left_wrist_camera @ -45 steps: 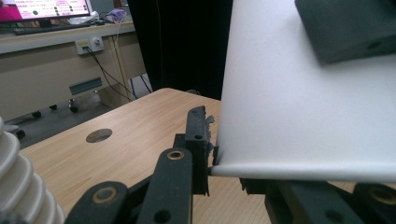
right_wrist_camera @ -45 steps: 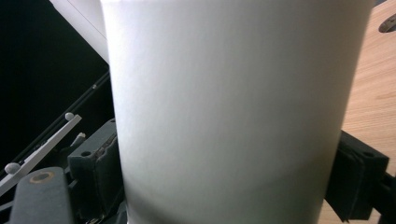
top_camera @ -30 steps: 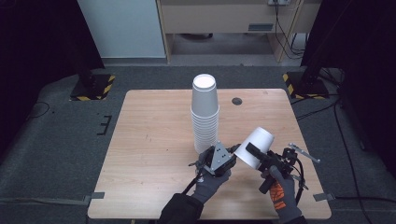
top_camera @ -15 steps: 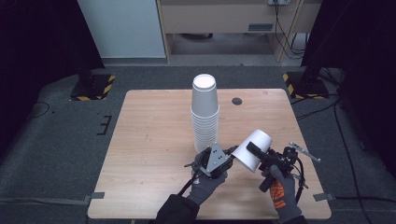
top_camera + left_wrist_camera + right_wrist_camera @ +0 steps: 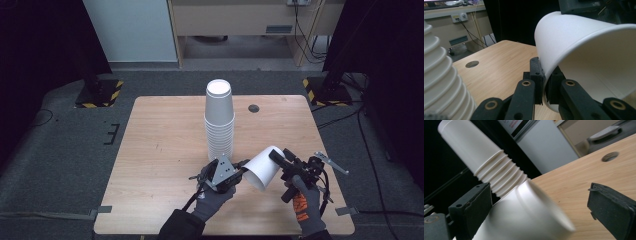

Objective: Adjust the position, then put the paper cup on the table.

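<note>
White unprinted paper cup (image 5: pixel 263 167), left fingers (image 5: pixel 536 75) pinching rim

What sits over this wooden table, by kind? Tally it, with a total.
Tall stack of nested white paper cups: 1
Single white paper cup, tipped sideways: 1
Black two-jaw grippers: 2, left gripper and right gripper
Total: 4

white paper cup (image 5: pixel 264 168) tilted on its side above the table's near edge, beside the upside-down cup stack (image 5: pixel 220 120).
</note>
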`<state>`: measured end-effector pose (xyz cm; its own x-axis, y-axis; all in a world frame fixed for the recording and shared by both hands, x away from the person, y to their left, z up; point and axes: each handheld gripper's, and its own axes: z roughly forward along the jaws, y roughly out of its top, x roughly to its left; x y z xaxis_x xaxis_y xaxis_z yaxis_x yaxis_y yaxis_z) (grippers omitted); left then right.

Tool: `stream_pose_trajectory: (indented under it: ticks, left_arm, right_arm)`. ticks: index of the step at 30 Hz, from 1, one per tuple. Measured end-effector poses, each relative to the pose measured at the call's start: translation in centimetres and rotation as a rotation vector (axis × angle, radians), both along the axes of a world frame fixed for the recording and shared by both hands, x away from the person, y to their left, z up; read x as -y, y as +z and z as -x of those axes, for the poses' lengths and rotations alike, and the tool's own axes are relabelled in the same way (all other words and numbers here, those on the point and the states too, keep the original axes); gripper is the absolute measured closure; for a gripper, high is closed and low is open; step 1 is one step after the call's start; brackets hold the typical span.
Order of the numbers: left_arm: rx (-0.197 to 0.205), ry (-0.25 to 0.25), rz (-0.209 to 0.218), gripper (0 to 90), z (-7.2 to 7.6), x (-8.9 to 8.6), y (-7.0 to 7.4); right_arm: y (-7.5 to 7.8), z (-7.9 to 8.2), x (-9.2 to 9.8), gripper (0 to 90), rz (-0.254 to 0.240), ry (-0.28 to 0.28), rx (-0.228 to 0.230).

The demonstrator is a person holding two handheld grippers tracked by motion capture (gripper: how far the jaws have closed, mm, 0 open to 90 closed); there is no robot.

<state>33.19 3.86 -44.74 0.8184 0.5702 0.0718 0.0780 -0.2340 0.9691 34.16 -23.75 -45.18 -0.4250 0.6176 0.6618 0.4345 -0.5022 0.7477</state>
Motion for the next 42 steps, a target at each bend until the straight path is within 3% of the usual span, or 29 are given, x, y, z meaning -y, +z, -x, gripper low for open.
stream_pose_trajectory:
  ticks: [10, 19, 26, 28, 31, 42]
  left_arm:
    - [-0.041, 0.014, 0.002, 85.6, 0.3, -2.5, -0.2]
    - [-0.066, 0.019, 0.02, 85.6, 0.7, -4.5, 0.3]
    - [-0.078, 0.015, 0.015, 85.5, 1.0, -5.8, 0.3]
    - [-0.089, 0.016, 0.017, 85.5, 1.0, -6.5, 0.2]
    - [-0.099, 0.017, 0.012, 85.5, 1.2, -7.1, 0.1]
    - [-0.14, 0.011, 0.005, 85.4, 1.6, -9.1, -0.4]
  right_arm:
    - [-0.1, -0.3, 1.7, 8.3, 0.052, -0.095, 0.016]
    - [-0.4, -0.3, 3.1, 9.7, 0.183, -0.177, 0.024]
    - [-0.9, -0.4, 3.6, 9.9, 0.247, -0.199, 0.009]
    - [-1.0, -0.4, 3.7, 9.9, 0.307, -0.207, 0.009]
    - [-1.4, -0.5, 3.8, 10.0, 0.348, -0.211, 0.005]
    - [-1.8, -0.7, 4.1, 10.0, 0.452, -0.222, -0.018]
